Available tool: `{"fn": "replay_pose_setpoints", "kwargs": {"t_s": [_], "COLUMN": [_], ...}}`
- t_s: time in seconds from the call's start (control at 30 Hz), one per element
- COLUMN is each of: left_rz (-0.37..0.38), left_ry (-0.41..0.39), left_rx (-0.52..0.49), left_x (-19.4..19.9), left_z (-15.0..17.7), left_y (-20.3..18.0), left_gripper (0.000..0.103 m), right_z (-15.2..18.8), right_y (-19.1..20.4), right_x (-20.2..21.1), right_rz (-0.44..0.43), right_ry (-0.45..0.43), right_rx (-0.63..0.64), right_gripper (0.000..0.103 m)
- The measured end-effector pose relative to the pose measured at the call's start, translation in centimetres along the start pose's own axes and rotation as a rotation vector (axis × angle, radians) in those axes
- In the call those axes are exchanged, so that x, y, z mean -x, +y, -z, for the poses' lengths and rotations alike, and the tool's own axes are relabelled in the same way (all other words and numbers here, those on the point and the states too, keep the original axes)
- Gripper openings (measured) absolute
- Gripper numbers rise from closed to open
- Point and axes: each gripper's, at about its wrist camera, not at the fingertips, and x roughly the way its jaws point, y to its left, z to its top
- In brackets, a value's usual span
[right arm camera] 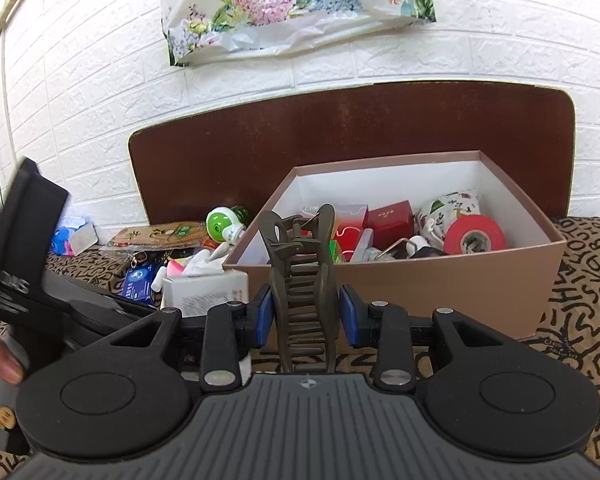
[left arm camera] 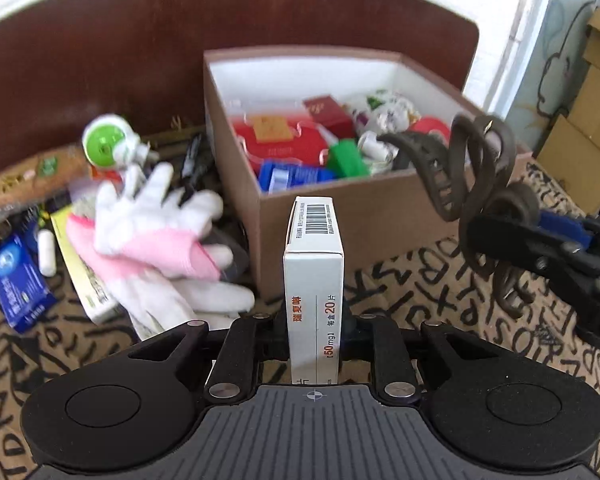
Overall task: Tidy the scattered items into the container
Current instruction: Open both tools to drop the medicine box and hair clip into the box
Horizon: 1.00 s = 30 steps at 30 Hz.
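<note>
My left gripper (left arm camera: 314, 332) is shut on a white medicine box (left arm camera: 314, 276) with a barcode, held on edge in front of the brown cardboard container (left arm camera: 332, 216). My right gripper (right arm camera: 306, 316) is shut on a brown hair claw clip (right arm camera: 300, 280), just before the container's near wall (right arm camera: 440, 292). The clip (left arm camera: 472, 184) and right gripper also show at the right of the left wrist view. The container holds a red tape roll (right arm camera: 474, 236), red boxes, a blue box and a green item. The medicine box also shows in the right wrist view (right arm camera: 204, 292).
Scattered left of the container: white and pink gloves (left arm camera: 160, 232), a green and white device (left arm camera: 108, 146), a blue packet (left arm camera: 18, 280), a small white tube (left arm camera: 46, 252). A patterned cloth (left arm camera: 420, 292) covers the surface. A brown board (right arm camera: 340, 140) stands behind. Cardboard boxes (left arm camera: 588, 120) stand at right.
</note>
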Motion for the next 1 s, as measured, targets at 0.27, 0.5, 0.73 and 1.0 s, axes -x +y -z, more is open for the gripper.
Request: {"fn": "replay_pose_setpoints", "kwargs": {"t_s": [0.27, 0.5, 0.73, 1.0], "left_rz": [0.063, 0.084, 0.204, 0.141], "left_ry": [-0.124, -0.157, 0.003, 0.062], "left_rx": [-0.022, -0.012, 0.048, 0.006], "left_x": [4.5, 3.0, -4.3, -11.8], "left_z": [-4.2, -11.1, -16.4, -18.8], "left_y": [-1.5, -3.4, -4.2, -4.2], "left_gripper": [0.017, 0.017, 0.018, 0.053], "right_z": [-1.1, -4.4, -6.6, -7.0], "right_y": [-1.1, -3.1, -6.4, -9.3], "right_x": [1.1, 0.4, -3.4, -9.2], "right_rz": [0.041, 0.125, 0.188, 0.181], "right_ry": [-0.043, -0.101, -0.088, -0.033], "right_rx": [0.017, 0.07, 0.089, 0.06], "right_gripper": [0.039, 0.039, 0.039, 0.041]}}
